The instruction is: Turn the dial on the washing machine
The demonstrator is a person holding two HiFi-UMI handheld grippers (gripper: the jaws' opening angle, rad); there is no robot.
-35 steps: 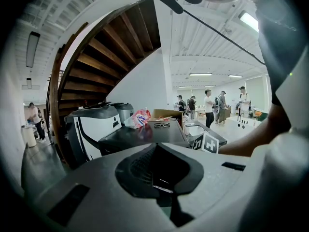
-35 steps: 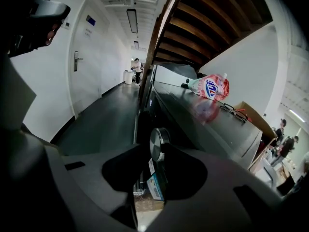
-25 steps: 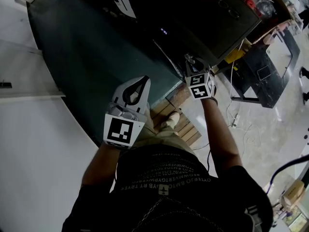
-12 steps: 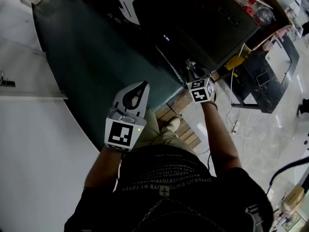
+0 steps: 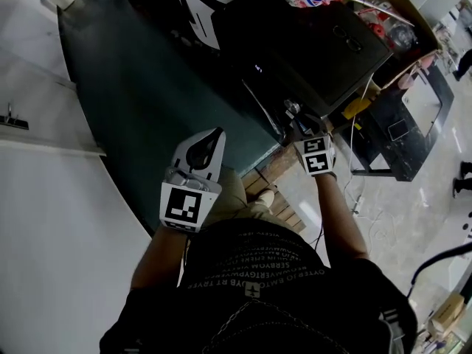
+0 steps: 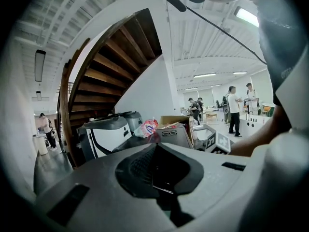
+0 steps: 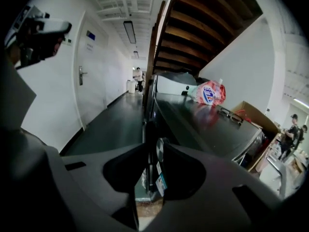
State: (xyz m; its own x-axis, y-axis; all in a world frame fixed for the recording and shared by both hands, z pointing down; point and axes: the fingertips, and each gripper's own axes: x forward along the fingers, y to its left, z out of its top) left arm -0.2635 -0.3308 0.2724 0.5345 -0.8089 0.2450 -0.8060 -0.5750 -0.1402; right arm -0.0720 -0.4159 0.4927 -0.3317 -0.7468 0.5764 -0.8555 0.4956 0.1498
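Dial — small, round, silvery, seen edge-on — stands between right gripper jaws, wide apart, just closing, apparently not clamped.

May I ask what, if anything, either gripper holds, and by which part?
Nothing is gripped. The right gripper, jaws just closing, straddles the dial without pressing it; the left gripper is shut, empty.

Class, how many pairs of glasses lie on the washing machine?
1. The glasses lie on the washing machine's dark top, beside the cardboard box. Others could be hidden inside that box.
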